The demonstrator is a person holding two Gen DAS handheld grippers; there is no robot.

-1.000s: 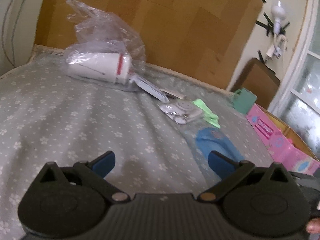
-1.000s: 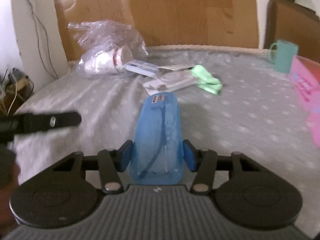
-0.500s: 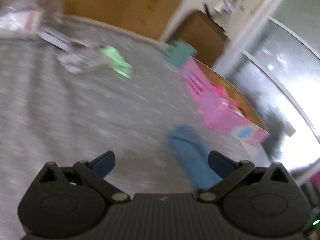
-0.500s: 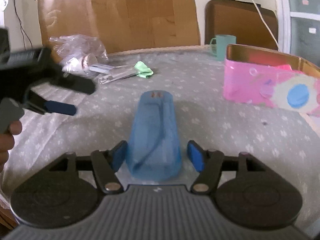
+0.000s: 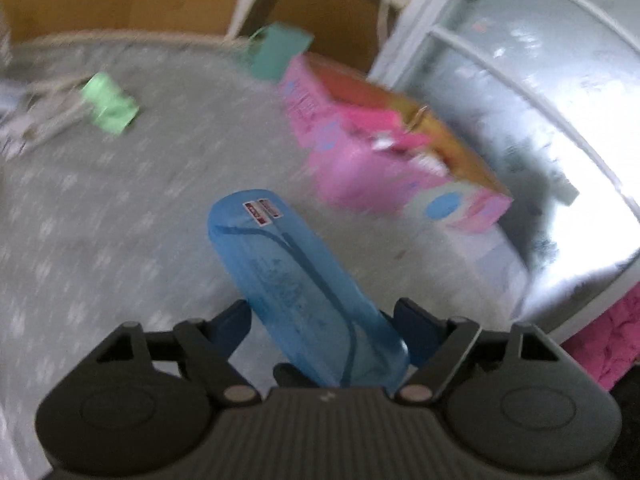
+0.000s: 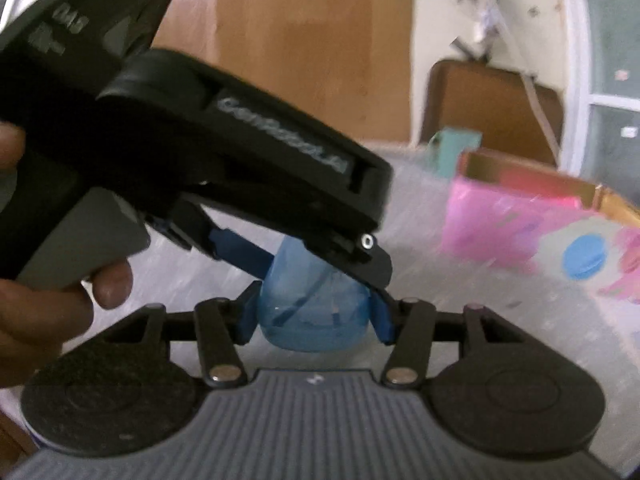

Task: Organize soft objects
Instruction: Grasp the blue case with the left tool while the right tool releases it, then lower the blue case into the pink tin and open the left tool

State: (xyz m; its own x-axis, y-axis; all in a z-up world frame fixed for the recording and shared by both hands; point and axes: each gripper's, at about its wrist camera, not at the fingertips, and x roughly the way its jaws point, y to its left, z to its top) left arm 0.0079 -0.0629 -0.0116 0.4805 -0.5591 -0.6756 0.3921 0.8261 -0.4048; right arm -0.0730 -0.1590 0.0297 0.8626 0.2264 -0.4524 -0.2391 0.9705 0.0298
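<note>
A grey flower-print bedspread [image 5: 100, 208] is carrying an open pink cardboard box [image 5: 384, 152] along its right edge and a crumpled green cloth [image 5: 110, 104] toward its far left. Near the front edge, the translucent blue soft pouch [image 5: 296, 284] is being held by both grippers. The left gripper [image 5: 322, 326], whose jaws have just been closing, is reaching over from the left with the pouch between its fingers, though contact is unclear, while the right gripper [image 6: 314, 318] is pinching the pouch's near end

A grey flowered bedspread [image 5: 100, 216], wooden headboard [image 6: 312, 40], cream wall [image 6: 440, 20], and bright frosted window [image 5: 540, 100] at right.
</note>
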